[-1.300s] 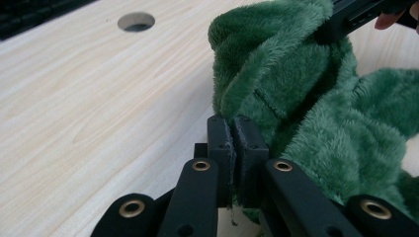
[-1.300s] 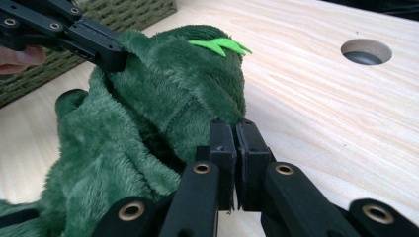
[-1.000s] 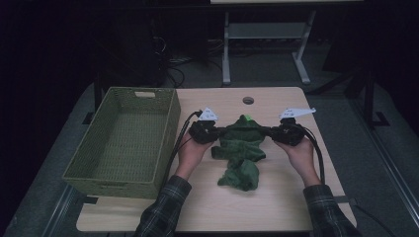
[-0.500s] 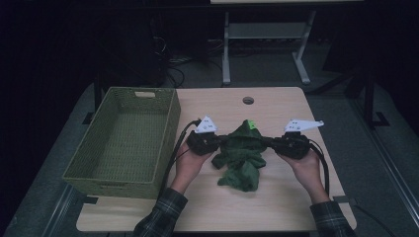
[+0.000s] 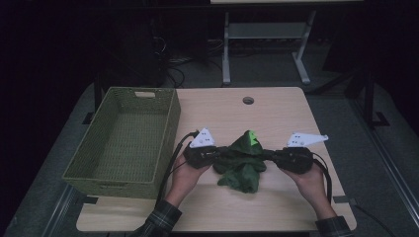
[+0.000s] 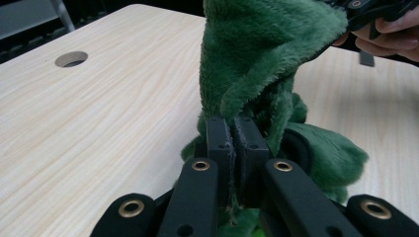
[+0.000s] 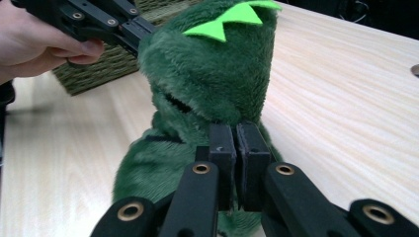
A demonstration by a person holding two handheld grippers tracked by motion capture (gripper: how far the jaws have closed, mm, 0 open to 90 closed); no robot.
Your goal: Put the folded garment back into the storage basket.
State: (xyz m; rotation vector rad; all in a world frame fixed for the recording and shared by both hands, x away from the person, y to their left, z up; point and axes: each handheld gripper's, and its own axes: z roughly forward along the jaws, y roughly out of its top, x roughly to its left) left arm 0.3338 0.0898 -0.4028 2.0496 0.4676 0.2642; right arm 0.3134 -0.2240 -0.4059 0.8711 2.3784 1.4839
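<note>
The left claw [image 5: 217, 154] is clamped on a fold of the dark green plush dinosoft toy with bright green felt spikes [image 5: 243, 160]; in the left gripper view its two black jaws stand pressed together with pile caught between them. The right claw [image 5: 271, 154] is likewise clamped on the opposite side of the toy, and the right gripper view shows its jaws together on the fur below the head. Each claw is borne in a hand, the left hand [image 5: 184, 177] and the right hand [image 5: 312, 181], both entering from the near edge of the light wooden tabletop [image 5: 217, 108].

The toy hangs between the two claws, just right of the olive woven rectangular basket [image 5: 123, 140], its upper part raised and its lower part sagging onto the tabletop. Judgement: the two-sided grip spreads the load of a limp article so that it can be carried without folding over, and the open, vacant basket beside it is the probable destination.

Condition of the toy: short, dense plush, deep green, with a row of lime triangular spikes on the crown and a dark slit that reads as a mouth. The body is bunched and creased where the claws pinch it. No damage is discernible.
</note>
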